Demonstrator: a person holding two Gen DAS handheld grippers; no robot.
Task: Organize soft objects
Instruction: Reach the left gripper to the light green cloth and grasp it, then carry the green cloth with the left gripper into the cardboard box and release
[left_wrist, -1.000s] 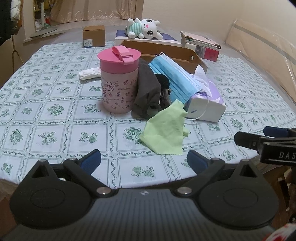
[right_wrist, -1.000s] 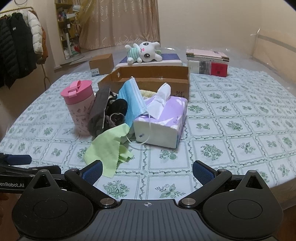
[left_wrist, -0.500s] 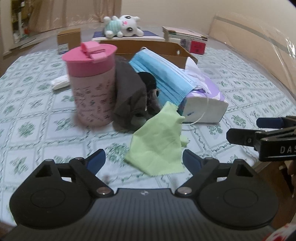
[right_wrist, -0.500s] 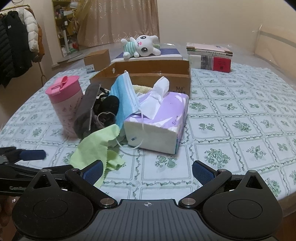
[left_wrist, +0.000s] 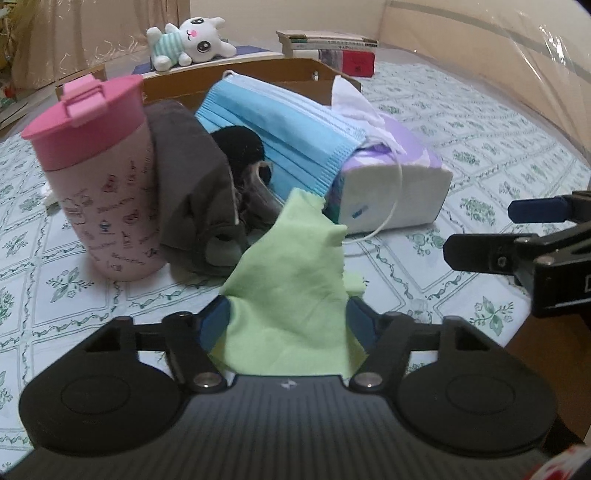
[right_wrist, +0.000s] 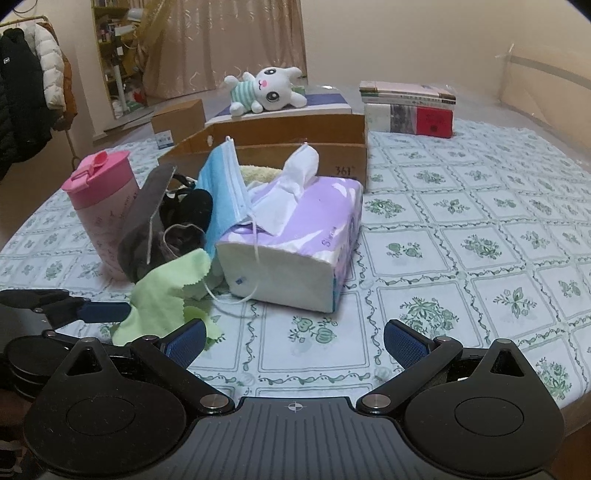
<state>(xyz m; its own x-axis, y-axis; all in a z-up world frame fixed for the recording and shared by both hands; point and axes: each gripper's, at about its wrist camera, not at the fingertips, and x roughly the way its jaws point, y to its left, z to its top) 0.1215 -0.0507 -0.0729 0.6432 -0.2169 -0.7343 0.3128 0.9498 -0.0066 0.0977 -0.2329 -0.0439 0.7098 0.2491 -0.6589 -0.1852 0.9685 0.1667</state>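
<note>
The crumpled light-green cloth (left_wrist: 291, 280) lies on the floral worktop (left_wrist: 92, 295), long axis running away toward the lavender tissue pack (left_wrist: 388, 192); the left gripper (left_wrist: 288, 321), nearer than before, has been closing and now straddles its near end, whether it pinches I cannot tell; the right gripper (right_wrist: 293, 341) gapes, empty.

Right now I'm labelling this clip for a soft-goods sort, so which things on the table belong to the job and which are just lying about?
Belongs to the job:
green cloth, between the left tongs, which have just been closing
blue face mask
grey garment
plush bunny
cardboard box

Lying about:
pink tumbler
tissue pack
books
</note>
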